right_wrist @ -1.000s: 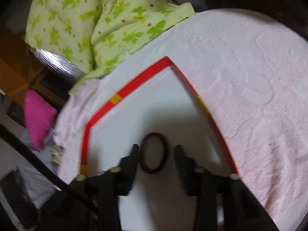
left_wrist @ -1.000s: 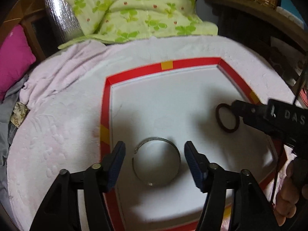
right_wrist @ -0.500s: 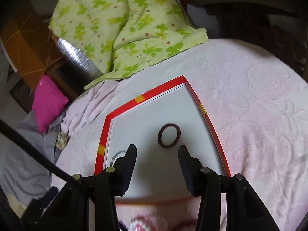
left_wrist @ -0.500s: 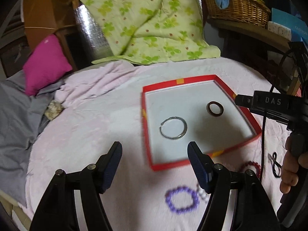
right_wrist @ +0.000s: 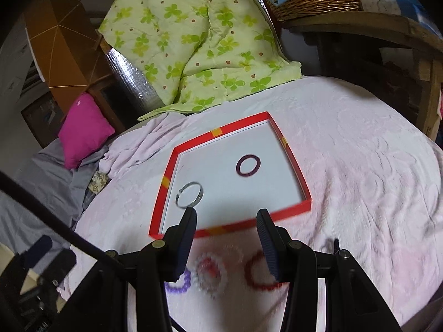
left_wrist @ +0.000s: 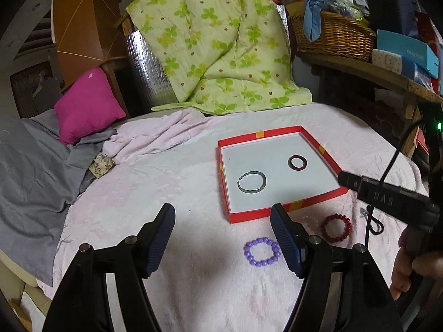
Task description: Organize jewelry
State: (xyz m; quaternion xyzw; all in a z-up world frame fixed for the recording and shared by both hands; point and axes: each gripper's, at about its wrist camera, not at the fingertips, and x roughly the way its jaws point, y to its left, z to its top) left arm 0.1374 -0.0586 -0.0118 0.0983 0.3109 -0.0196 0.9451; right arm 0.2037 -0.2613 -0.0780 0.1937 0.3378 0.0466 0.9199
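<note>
Blur smears the nearest beads in the right wrist view: a purple bead bracelet [right_wrist: 178,280] is half hidden behind the left finger of the right gripper [right_wrist: 227,244], a pale bead bracelet [right_wrist: 210,272] beside it is only a whitish ring with red showing through, and a red bead bracelet [right_wrist: 261,275] is cut by the right finger. In the left wrist view the pale one is barely a faint trace, while the purple and red ones are sharp on the pink blanket [left_wrist: 171,182], just in front of the red tray [left_wrist: 277,213]. A small dark item [left_wrist: 373,221] by the cable is too small to name.

Inside the tray, on its white floor, lie an open silver bangle [left_wrist: 252,181] at the left and a dark maroon ring bangle [left_wrist: 297,162] further back to the right, well apart, neither touching the walls.

The left gripper [left_wrist: 223,238] stands wide, nothing between its blue ribbed pads, above bare blanket. The right gripper's jaws stand partly apart and empty, over the tray's near wall; a hand [left_wrist: 407,265] grips its handle at the frame edge.
</note>
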